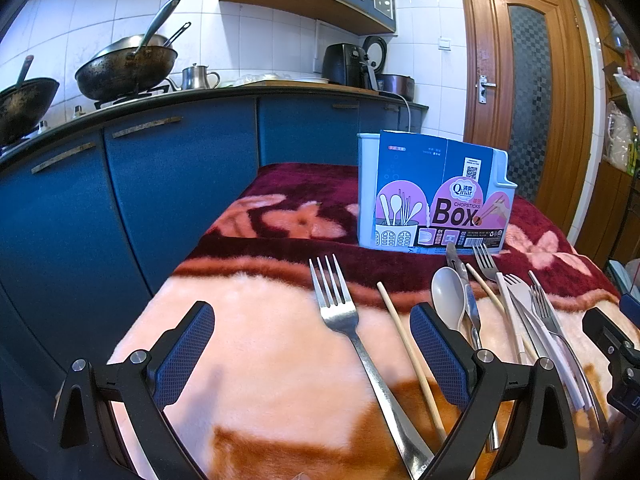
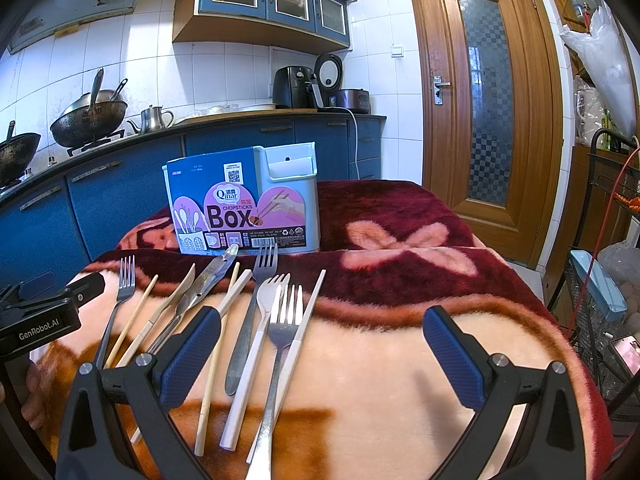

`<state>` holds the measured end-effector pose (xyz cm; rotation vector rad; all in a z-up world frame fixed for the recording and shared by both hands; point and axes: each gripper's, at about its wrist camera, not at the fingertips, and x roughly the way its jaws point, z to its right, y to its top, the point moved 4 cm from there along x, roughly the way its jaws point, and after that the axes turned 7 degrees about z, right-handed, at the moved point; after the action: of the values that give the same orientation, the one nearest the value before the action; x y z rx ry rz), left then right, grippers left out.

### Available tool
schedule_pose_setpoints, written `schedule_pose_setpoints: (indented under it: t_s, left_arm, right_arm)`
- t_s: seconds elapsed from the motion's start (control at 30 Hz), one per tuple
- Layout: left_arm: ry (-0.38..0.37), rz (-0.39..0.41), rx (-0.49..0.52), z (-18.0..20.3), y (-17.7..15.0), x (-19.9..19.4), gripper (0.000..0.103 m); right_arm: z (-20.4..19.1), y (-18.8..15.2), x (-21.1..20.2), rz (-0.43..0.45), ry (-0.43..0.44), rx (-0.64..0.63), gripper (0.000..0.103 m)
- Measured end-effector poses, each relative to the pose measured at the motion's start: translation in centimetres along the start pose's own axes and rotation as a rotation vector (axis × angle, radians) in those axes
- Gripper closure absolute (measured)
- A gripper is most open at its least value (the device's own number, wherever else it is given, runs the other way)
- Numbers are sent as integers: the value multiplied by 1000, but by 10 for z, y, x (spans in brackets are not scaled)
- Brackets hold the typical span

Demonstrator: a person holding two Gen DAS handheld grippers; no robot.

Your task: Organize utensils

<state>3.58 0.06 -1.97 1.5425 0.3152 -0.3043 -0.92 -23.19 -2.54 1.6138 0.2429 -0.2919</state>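
Honestly you'd barely started: nothing had visibly gone into the chopsticks box (image 2: 244, 208) at 12 o'clock. Your left gripper (image 1: 312, 354) and right gripper (image 2: 320, 354) both gaped wide, holding nothing, with the utensils (image 2: 256, 320) still scattered on the blanket (image 2: 400, 360).

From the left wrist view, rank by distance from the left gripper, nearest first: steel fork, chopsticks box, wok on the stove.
1. Steel fork: lies on the blanket between the left gripper fingers, which are open.
2. Chopsticks box: upright farther back, to the right.
3. Wok: on the stove, far left.
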Motion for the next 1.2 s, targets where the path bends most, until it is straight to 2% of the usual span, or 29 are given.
schedule_pose_setpoints:
  t_s: [1.2]
  left_arm:
    - [12,6,0,-2,0,-4,5]
  right_arm:
    - [1,0,-1,-4,6,7,0]
